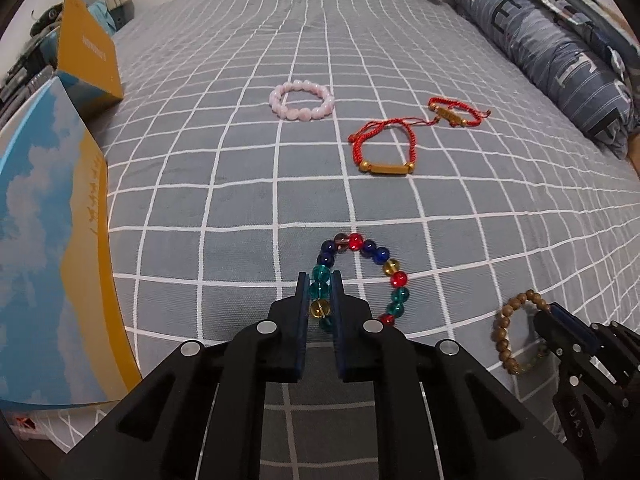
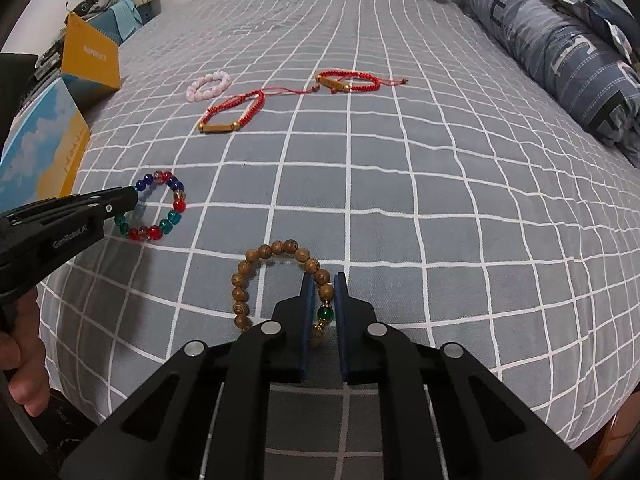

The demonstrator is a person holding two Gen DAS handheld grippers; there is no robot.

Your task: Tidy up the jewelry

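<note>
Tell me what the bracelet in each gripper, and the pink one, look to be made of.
Multicolored bracelet in the left gripper: glass or clear plastic; the beads are see-through and glossy.
Brown bracelet in the right gripper: likely wood, matte with ringed grain, plus one glossy green bead.
Pink bracelet: milky, softly shiny beads, perhaps stone or plastic.

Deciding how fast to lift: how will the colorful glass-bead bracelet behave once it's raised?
The bracelet is loose beads on a cord, so it will probably sag from the left gripper. Its glossy round beads may slip sideways.
</note>
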